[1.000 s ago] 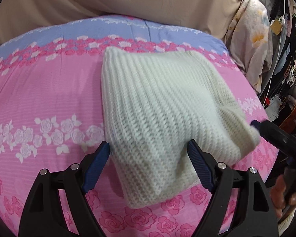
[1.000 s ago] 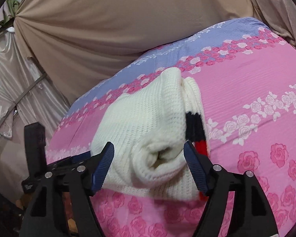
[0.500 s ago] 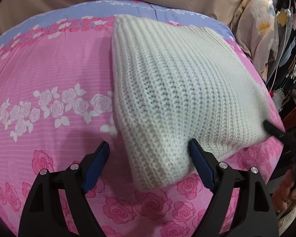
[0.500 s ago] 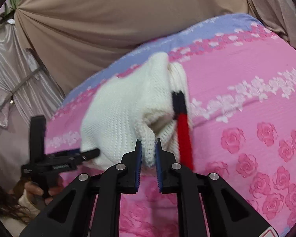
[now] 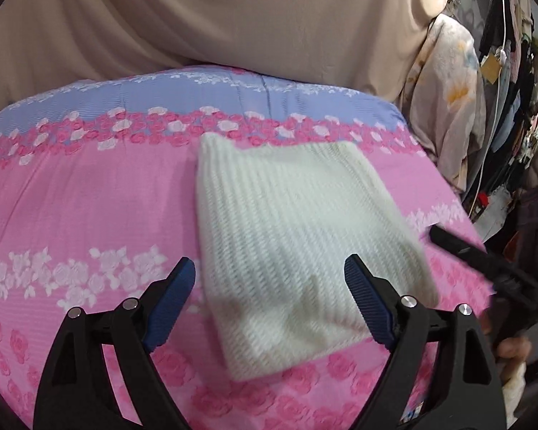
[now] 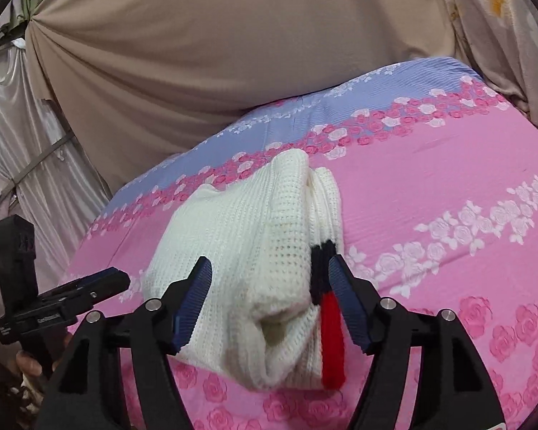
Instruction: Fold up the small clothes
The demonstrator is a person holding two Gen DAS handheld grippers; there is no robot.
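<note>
Folded cream sweater [image 5: 290, 251] lies centre frame on the bed [image 5: 89, 197]; both hand-held grippers [image 5: 269, 301] [image 6: 269, 301] gape wide, empty. Press layers flat gently.

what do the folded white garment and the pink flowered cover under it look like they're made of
Folded white knitted garment: chunky yarn knit, probably wool or acrylic, matte, with visible ribbed stitches and holes. Pink rose-printed bed cover: thin woven fabric, likely cotton or polyester, with fine crinkled ribbing.
</note>
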